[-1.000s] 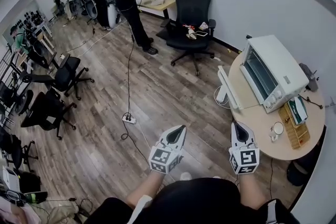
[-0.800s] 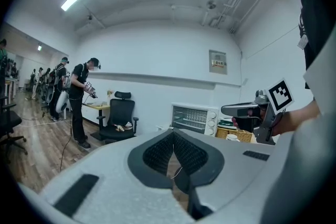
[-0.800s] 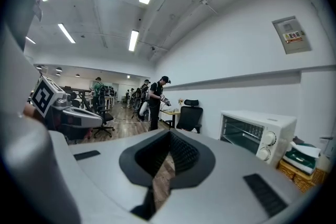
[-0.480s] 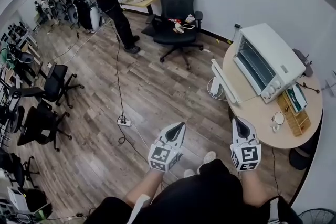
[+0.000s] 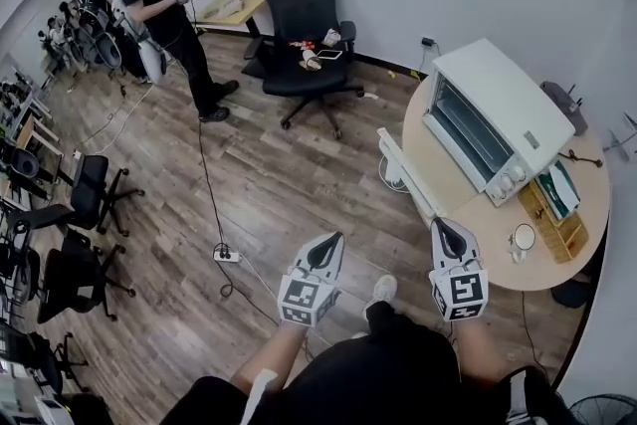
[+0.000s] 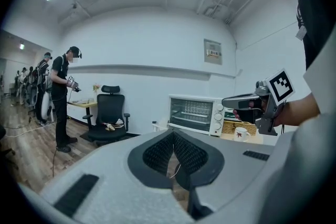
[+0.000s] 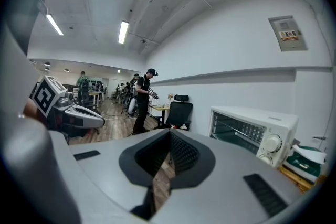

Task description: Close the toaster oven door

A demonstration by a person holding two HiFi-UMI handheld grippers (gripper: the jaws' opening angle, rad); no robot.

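1. The toaster oven [image 5: 498, 109] sits on the round table [image 5: 498, 249] at the right of the scene. Its door [image 5: 407, 178] is dropped fully open and sticks out past the table's left edge.
2. Left gripper [image 5: 331, 241]: jaws pressed together, nothing between them. It is over the floor, well left of the table.
3. Right gripper [image 5: 439, 226]: its own view shows the jaws meeting at the tips, also empty.
4. Key relation: the door lies ahead of the right gripper and runs off to its far left. Its long axis follows the oven front, from far-left to near-right. In the head view the door's near end sits just beyond the right gripper's tip, but I cannot tell whether the heights match.
5. The right gripper is clearly the nearer one, and the left is well apart from the door.
6. My read is that the task has not started. The next move is probably to get the closed jaws under the door's free edge and swing it up and right toward the oven.
7. Counts:
   - one oven
   - one door
   - two grippers
   - one table
   - one mug [image 5: 524, 240]
   - one wicker tray [image 5: 553, 226]
   - one office chair [image 5: 299, 15] by the far wall, with more at far left
   - one person [image 5: 159, 5] standing far left, with others behind
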